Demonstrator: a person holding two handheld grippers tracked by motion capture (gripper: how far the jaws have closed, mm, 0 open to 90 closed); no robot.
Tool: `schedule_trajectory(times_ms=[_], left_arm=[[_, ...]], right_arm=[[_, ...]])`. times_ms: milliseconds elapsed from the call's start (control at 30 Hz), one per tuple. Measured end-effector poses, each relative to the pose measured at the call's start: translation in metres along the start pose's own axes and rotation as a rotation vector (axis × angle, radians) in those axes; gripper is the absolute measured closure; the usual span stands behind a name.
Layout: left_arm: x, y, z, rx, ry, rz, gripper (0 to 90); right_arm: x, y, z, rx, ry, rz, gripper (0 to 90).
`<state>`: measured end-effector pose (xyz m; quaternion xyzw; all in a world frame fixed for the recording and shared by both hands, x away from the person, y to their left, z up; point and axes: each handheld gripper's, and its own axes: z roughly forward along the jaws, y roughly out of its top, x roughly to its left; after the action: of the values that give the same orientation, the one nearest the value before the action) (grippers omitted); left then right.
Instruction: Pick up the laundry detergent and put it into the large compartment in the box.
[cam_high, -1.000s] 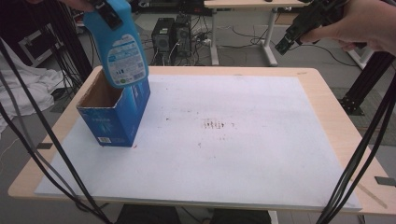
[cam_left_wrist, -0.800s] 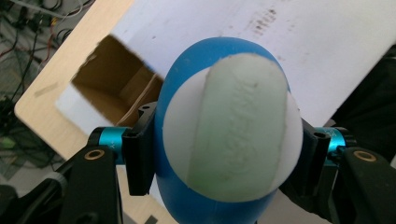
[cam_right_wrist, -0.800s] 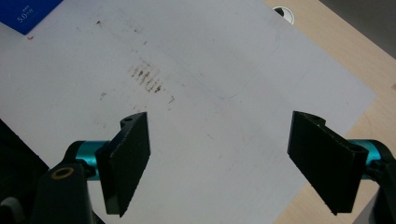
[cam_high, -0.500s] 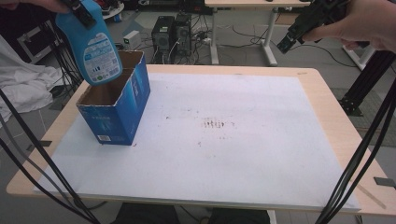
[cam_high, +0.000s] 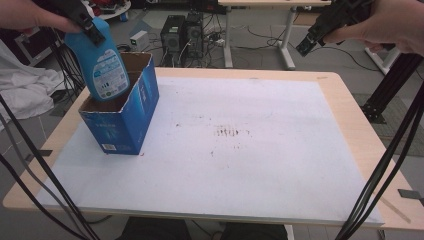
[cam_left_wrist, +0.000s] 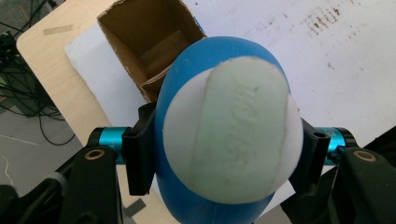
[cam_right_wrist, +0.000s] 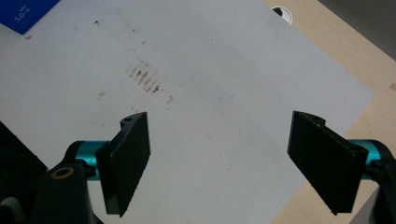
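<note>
**Q:** While you held the left tool (cam_high: 89, 27) over the box, what did it have?

**A:** Your left tool was clamped on the blue bottle (cam_high: 102, 65), its jaws pinching the upper body just under the pale cap (cam_left_wrist: 236, 140). The bottle hung tilted, its base already dipped into the open top of the blue cardboard box (cam_high: 125, 120) at the left side of the counter (cam_high: 345, 95).

**Q:** And my other hand?

**A:** Your right tool (cam_high: 312, 40) was parked high over the far right corner, its jaws spread wide with nothing between them, well apart from the box.

**Q:** How did the bottle look to handle?

**A:** It read as smooth, rigid plastic, probably slick and with some weight if filled; I couldn't tell how full it was. Gripping near the top let it hang base-down, which suited a drop into a narrow opening. A squeeze lower, on the glossy label (cam_high: 107, 75), would likely have slipped more.

**Q:** And the box?

**A:** It looked light and thin-walled with a ragged rim, so a nudge from the bottle's base could have shifted or tipped it.
</note>
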<state>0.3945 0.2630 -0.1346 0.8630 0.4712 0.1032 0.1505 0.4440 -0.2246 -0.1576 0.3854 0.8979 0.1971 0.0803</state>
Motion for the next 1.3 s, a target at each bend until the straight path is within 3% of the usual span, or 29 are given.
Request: schedule_trajectory(times_ms=[233, 467, 833, 1300], left_arm=[[0.000, -0.005, 0.023, 0.014, -0.010, -0.001, 37.7], [-0.003, -0.012, 0.040, 0.013, -0.015, -0.005, 37.7], [-0.006, -0.027, 0.062, 0.014, -0.020, -0.018, 37.7], [-0.009, -0.040, 0.085, 0.022, -0.022, -0.023, 37.7]], right_arm=[[-0.002, 0.000, 0.001, 0.002, 0.003, -0.013, 20.6], [-0.006, -0.001, 0.000, -0.012, 0.014, 0.004, 20.6], [-0.016, -0.003, -0.001, -0.020, 0.019, 0.032, 20.6], [-0.017, 0.005, 0.006, -0.020, 0.033, 0.023, 20.6]])
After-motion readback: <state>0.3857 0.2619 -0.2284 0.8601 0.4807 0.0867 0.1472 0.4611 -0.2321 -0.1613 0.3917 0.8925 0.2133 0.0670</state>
